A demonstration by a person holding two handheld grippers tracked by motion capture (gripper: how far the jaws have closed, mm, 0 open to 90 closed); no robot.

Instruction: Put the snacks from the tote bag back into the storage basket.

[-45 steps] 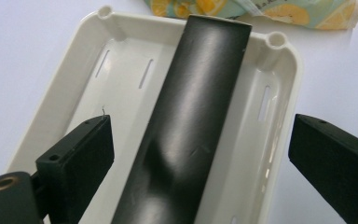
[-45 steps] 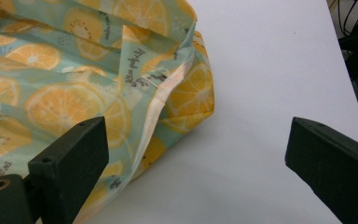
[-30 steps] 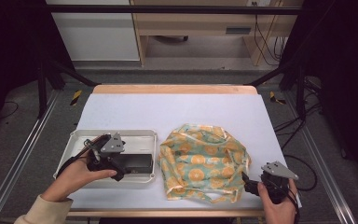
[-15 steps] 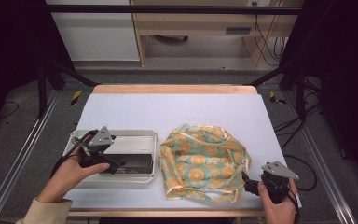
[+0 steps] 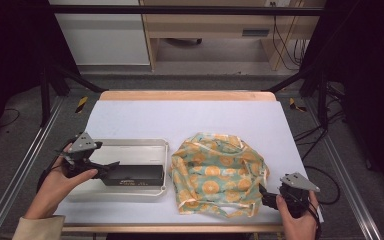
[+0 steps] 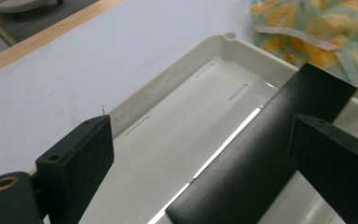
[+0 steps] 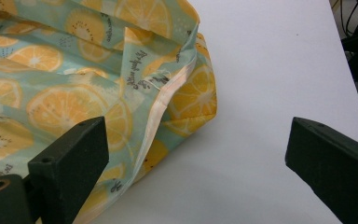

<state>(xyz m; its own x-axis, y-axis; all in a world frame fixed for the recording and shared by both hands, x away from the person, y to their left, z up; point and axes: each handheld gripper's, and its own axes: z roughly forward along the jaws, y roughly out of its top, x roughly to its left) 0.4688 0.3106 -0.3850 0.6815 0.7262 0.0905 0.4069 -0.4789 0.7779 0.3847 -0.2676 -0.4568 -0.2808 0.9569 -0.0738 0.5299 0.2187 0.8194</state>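
The cloth (image 5: 219,175) is looking soft and matt (printed cotton, seemingly), the tray (image 5: 130,144) is showing smooth, glossy plastic, the black box (image 5: 132,175) is appearing matt, and the table (image 5: 190,117) is looking smooth, wood-edged.

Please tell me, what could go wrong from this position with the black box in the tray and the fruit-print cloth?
1. The left gripper is open, with the black box leaning on the tray wall; closing off-centre could tip the box or slide the tray.
2. The right gripper is open beside the cloth edge; it might pinch just the loose hem and drag the whole bundle.
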